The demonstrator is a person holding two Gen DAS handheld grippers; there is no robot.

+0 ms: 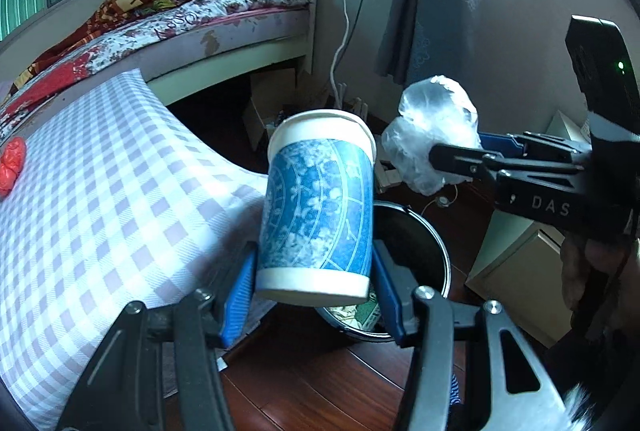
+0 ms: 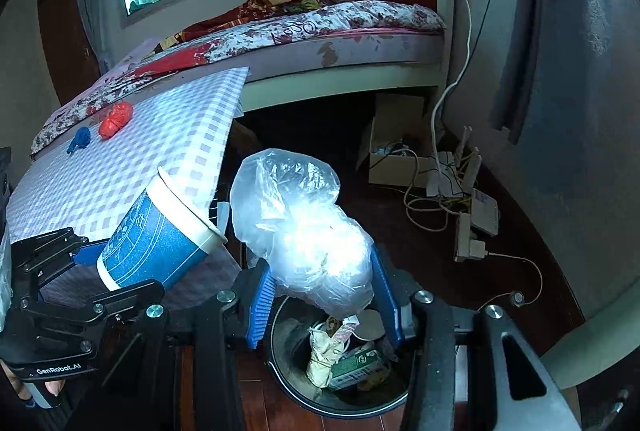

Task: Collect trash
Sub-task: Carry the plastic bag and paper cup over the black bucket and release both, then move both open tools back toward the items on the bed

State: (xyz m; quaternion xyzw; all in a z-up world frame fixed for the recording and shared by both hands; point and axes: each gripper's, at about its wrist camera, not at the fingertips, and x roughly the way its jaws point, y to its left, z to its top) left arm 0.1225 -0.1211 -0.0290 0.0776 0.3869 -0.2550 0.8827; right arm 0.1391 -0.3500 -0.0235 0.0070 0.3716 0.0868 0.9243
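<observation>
My left gripper (image 1: 314,295) is shut on a blue and white paper cup (image 1: 318,207), held upright beside the table edge, just left of the black trash bin (image 1: 432,243). In the right wrist view the cup (image 2: 160,239) tilts in the left gripper (image 2: 116,271). My right gripper (image 2: 324,299) is shut on a crumpled clear plastic bag (image 2: 304,231) and holds it above the bin (image 2: 288,379), which holds several pieces of trash. The bag (image 1: 432,135) and right gripper (image 1: 448,151) also show in the left wrist view.
A checkered table (image 2: 120,171) carries a red crumpled piece (image 2: 116,119) and a blue one (image 2: 80,139). A bed (image 2: 320,39) stands behind. Cables, a power strip (image 2: 468,235) and a cardboard box (image 2: 392,159) lie on the wooden floor. A white cabinet (image 1: 516,271) is right of the bin.
</observation>
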